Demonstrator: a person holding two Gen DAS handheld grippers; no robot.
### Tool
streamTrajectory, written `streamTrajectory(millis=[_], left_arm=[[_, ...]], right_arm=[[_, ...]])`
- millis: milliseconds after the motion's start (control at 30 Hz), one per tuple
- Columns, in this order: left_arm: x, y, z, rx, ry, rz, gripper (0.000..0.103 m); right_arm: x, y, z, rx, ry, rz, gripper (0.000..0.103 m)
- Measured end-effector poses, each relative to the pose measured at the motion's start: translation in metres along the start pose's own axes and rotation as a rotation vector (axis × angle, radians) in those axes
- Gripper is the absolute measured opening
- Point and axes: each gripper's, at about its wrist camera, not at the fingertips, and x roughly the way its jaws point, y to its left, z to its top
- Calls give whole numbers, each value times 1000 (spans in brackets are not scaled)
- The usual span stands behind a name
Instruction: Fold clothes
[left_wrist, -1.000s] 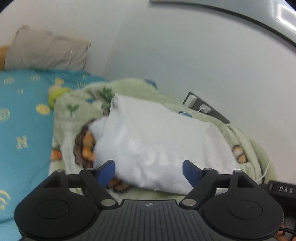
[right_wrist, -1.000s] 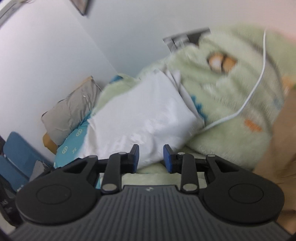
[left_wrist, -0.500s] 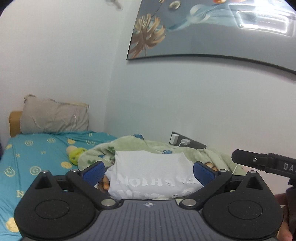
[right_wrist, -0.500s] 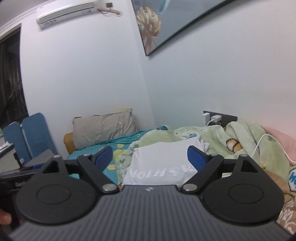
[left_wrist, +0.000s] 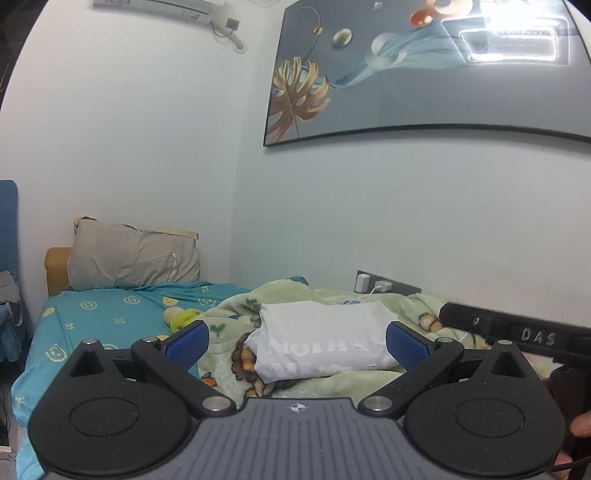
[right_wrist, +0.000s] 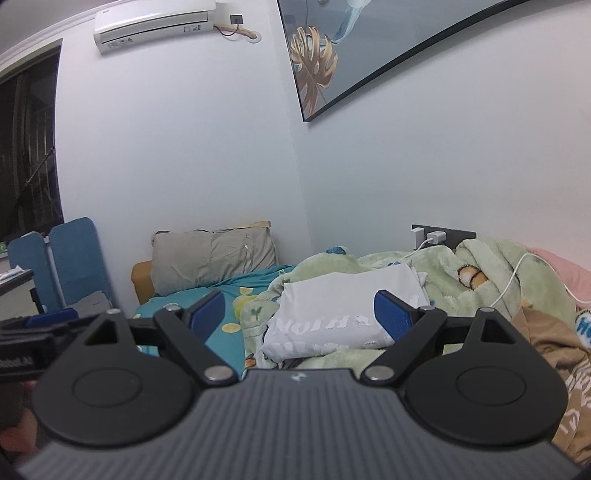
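On the green blanket: folded white shirt lying free; left claw and right claw both spread apart, empty.

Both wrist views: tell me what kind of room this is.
Most likely a bedroom: a bed with a grey pillow, a green fleece blanket bearing a folded white shirt, and a wall air conditioner.

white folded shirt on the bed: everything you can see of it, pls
The white folded shirt is a thin, soft-looking fabric folded into a compact rectangular bundle of several layers, slightly puffy, edges a little uneven. White lettering shows faintly through the top layer, reversed. It lies flat on the green fleece blanket, off the teal sheet. Only the blanket touches it. The left gripper and right gripper are open, short of it, holding nothing.
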Motion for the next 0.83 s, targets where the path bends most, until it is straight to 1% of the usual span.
streamTrajectory(millis=[100, 233, 367, 467, 600, 833], left_arm=[[-6, -1, -8, 42, -19, 22, 103], [-4, 1, -16, 22, -14, 4, 103], [1, 0, -22, 35, -3, 18, 103], [2, -3, -25, 44, 3, 14, 103], [-3, -3, -24, 41, -23, 9, 103], [-7, -2, -23, 28, -28, -17, 103]], right_arm=[[1, 6, -13, -3, -6, -18, 89], [3, 12, -24, -29, -6, -46, 89], [3, 16, -27, -52, -8, -65, 89], [-1, 18, -28, -72, -14, -79, 89], [-4, 19, -29, -76, -8, -88, 89], [-11, 23, -29, -92, -17, -99, 89]])
